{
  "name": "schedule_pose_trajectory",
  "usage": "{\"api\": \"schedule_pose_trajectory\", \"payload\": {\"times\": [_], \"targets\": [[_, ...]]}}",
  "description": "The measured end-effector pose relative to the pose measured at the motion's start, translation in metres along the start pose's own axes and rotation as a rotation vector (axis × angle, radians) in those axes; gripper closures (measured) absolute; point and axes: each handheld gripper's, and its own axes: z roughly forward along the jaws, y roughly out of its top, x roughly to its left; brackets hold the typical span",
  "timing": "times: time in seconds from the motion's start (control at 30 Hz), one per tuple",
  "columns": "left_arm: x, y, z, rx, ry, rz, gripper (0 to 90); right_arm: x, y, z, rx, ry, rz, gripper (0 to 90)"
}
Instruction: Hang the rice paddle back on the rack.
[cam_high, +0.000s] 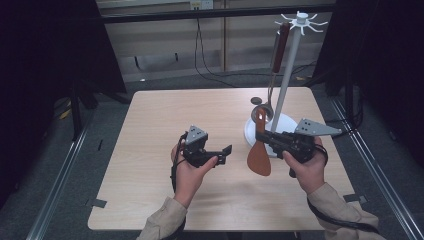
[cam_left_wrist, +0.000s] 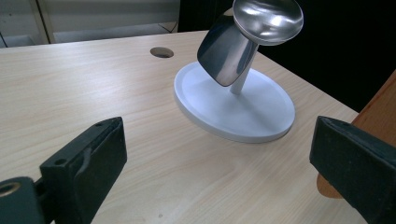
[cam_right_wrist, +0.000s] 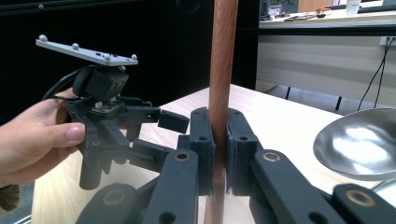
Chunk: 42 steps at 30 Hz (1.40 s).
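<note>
The right gripper (cam_high: 264, 137) sits level in the right hand (cam_high: 306, 167), near the table's right edge, its jaws clamped on the handle of a wooden spatula (cam_high: 259, 155) that stands nearly upright, broad rounded blade down, just in front of the white stand (cam_high: 285, 127). In the right gripper view the smooth reddish-brown handle (cam_right_wrist: 222, 70) runs straight up between the two black pads, pinched tight. The left gripper (cam_high: 225, 152) lies in the left hand (cam_high: 192, 172) at mid-table, pointing right toward the spatula with its jaws spread wide and nothing between them; in its own view the pale wood-grain table (cam_left_wrist: 93, 84) shows between the blocky black pads. The stand has a round white base, a slim white pole and a ring of hooks on top. A metal ladle (cam_high: 263, 111) hangs from it by a dark handle, its polished bowl low over the base; a second shiny scoop seems to hang behind it, though the angle makes that hard to tell. The left and near parts of the table are bare, with wide room on that side.
</note>
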Motion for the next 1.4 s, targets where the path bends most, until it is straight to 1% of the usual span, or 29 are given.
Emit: {"api": "schedule_pose_trajectory", "payload": {"times": [0.1, 0.2, 0.23, 0.3, 0.37, 0.43, 0.5, 0.57, 0.6, 0.7, 0.83, 0.97, 1.17, 1.23, 1.4], "targets": [[0.001, 0.000, -0.001, 0.006, -0.009, 0.010, 3.1, -0.002, 0.002, -0.003, -0.001, 0.003, -0.003, 83.7], [0.003, -0.001, -0.002, 0.016, 0.004, 0.007, 2.9, -0.003, 0.006, -0.005, -0.005, 0.009, -0.005, 83.7], [0.002, -0.001, -0.002, 0.010, 0.003, -0.005, 2.9, -0.004, 0.007, -0.006, -0.005, 0.013, -0.006, 83.7], [0.003, -0.002, -0.002, 0.019, 0.004, 0.007, 2.9, -0.005, 0.010, -0.007, -0.010, 0.011, -0.005, 83.7], [0.003, -0.002, -0.001, 0.019, 0.002, -0.003, 3.0, -0.007, 0.012, -0.010, -0.017, 0.011, 0.001, 83.7], [0.004, -0.002, -0.001, 0.024, 0.002, 0.003, 3.0, -0.009, 0.015, -0.012, -0.020, 0.006, -0.001, 83.7], [0.003, -0.002, 0.001, 0.024, -0.001, -0.005, 3.1, -0.012, 0.018, -0.014, -0.027, 0.005, 0.006, 83.7], [0.004, -0.002, 0.001, 0.035, -0.001, 0.008, 3.1, -0.016, 0.023, -0.017, -0.032, 0.004, 0.002, 83.7], [0.004, -0.002, 0.002, 0.031, -0.001, 0.001, 3.1, -0.017, 0.025, -0.017, -0.035, 0.002, 0.002, 83.7], [0.005, -0.002, 0.003, 0.031, 0.001, 0.002, 3.3, -0.022, 0.032, -0.020, -0.043, 0.001, 0.013, 83.7], [0.005, -0.002, 0.003, 0.029, -0.002, -0.005, 3.4, -0.025, 0.038, -0.022, -0.056, -0.008, 0.006, 83.7], [0.005, -0.003, 0.003, 0.030, 0.000, -0.004, 3.5, -0.027, 0.043, -0.023, -0.086, -0.014, 0.004, 83.7], [0.006, -0.003, 0.002, 0.029, 0.002, -0.004, 3.5, -0.029, 0.051, -0.023, -0.151, -0.023, 0.015, 83.7], [0.006, -0.003, 0.002, 0.026, 0.006, -0.010, 3.6, -0.030, 0.054, -0.023, -0.167, -0.018, 0.011, 83.7], [0.007, -0.003, 0.002, 0.028, 0.004, -0.006, 3.6, -0.032, 0.063, -0.024, -0.204, -0.017, 0.009, 83.8]]}}
